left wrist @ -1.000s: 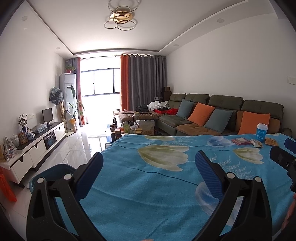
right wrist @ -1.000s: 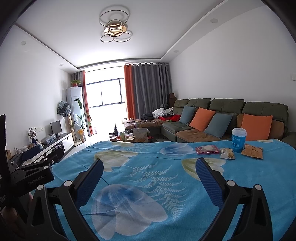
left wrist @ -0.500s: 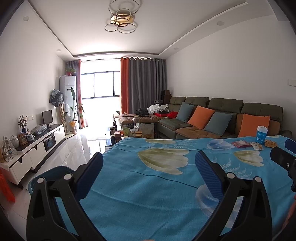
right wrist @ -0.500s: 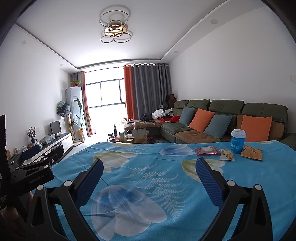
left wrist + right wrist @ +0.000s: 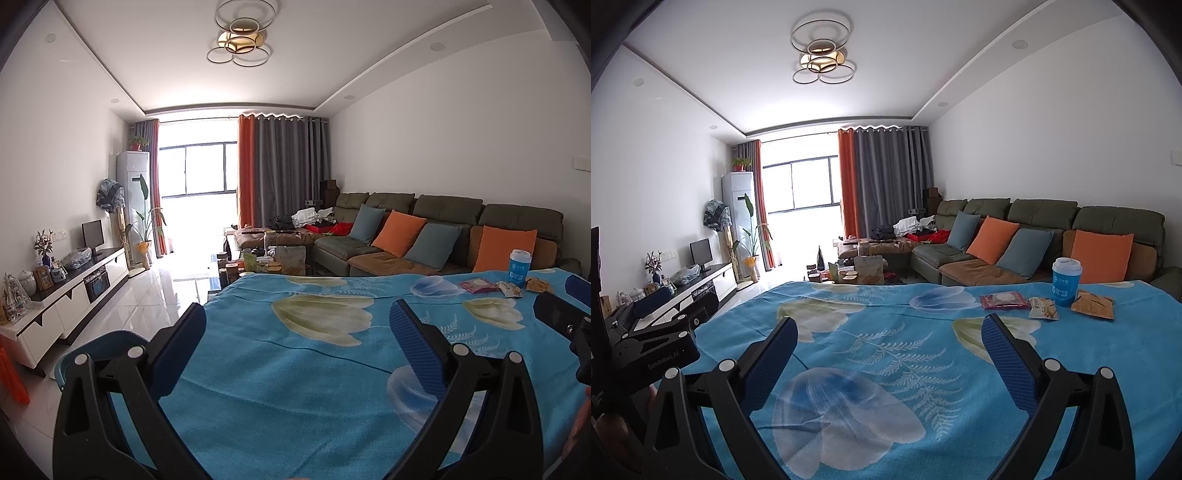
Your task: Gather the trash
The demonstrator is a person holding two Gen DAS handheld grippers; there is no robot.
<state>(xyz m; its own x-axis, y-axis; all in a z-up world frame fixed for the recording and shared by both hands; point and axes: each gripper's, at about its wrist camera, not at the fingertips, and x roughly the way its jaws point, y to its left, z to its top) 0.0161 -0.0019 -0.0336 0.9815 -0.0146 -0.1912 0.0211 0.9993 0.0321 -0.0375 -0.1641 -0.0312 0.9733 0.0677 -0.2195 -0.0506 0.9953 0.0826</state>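
While both jaws gape empty, reach right gripper toward wrappers beside blue cup; left gripper idle.

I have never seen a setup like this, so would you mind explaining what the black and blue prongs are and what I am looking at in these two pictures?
Each picture comes from a camera mounted on a hand-held gripper, looking along its two blue-padded fingers. One shows the left gripper, the other the right gripper. Both are open and hold nothing. They hover over a table under a turquoise flowered cloth. At its far right lie the trash items: a blue paper cup with white lid, a pink snack wrapper, a small white snack packet and an orange-brown snack bag.
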